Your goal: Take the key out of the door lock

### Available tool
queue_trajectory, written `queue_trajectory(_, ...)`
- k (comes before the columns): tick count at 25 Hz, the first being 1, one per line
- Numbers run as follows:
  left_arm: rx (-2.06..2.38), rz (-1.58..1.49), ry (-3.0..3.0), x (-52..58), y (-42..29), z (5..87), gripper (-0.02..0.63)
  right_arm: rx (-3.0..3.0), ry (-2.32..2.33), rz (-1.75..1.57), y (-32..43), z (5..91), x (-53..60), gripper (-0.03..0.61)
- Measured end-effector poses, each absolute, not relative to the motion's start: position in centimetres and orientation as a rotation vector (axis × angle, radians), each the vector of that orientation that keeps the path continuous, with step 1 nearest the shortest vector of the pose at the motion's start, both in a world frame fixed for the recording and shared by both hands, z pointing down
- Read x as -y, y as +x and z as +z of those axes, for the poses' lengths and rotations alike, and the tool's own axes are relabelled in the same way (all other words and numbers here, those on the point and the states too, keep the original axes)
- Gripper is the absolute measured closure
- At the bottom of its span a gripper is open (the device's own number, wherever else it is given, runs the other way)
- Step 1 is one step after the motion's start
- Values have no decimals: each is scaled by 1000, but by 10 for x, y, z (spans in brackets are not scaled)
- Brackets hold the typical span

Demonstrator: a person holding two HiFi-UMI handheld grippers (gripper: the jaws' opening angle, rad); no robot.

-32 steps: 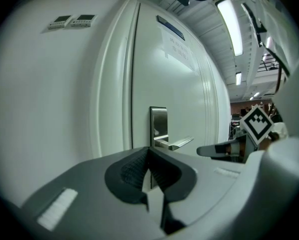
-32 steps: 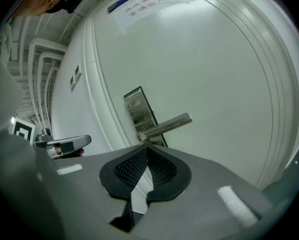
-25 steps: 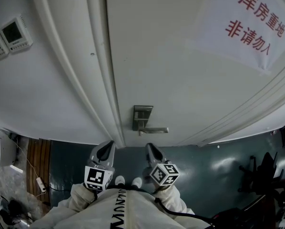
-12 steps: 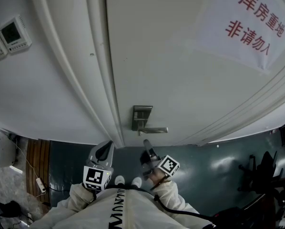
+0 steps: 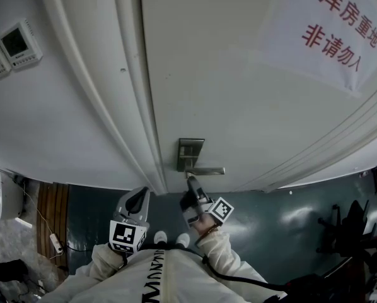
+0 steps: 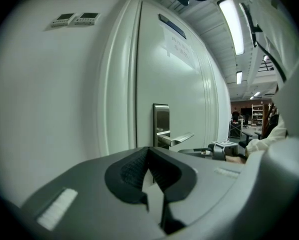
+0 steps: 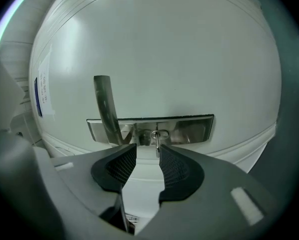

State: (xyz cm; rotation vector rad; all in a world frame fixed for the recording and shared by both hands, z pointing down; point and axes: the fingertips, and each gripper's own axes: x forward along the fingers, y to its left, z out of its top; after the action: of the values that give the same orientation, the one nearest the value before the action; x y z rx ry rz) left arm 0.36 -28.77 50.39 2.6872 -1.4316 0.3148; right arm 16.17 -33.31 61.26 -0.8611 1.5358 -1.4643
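Small silver key point(image 7: 158, 135) sits in lock cylinder of brushed steel plate point(image 7: 189, 129) on white panelled door point(image 5: 226, 74), close by straight metal lever handle point(image 7: 105, 106).

Right gripper point(image 7: 147, 151), grey with black ribbed pads, is rolled on its side. Jaws have just been opening and are now spread wide, with nothing between pads — key just ahead of tips, nearer one pad.

Left gripper point(image 6: 150, 154) is closed and empty, held back.

Risks:
- Off-centre approach — pad knocks key or clips lever.
- Shallow pinch on thin head slips.
- Skewed pull jams key in cylinder.

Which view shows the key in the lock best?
The right gripper view: the key sits close and head-on in the lock plate. Head and left gripper views show the plate, but no discernible key.
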Motion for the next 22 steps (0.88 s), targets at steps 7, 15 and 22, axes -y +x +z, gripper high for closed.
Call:
queue_trajectory(7,1442,316,2686,285,0,504,614,-1511,-872,-1481,160,622,346,441)
queue_trajectory(15,1440,327,2672,283,-2,507,614,-1473,-865,-1489,160,628,357,472)
queue_trajectory(22,1446,323,2667,284,-2,507,615,-1466,-855,-1494,156,629,361,548)
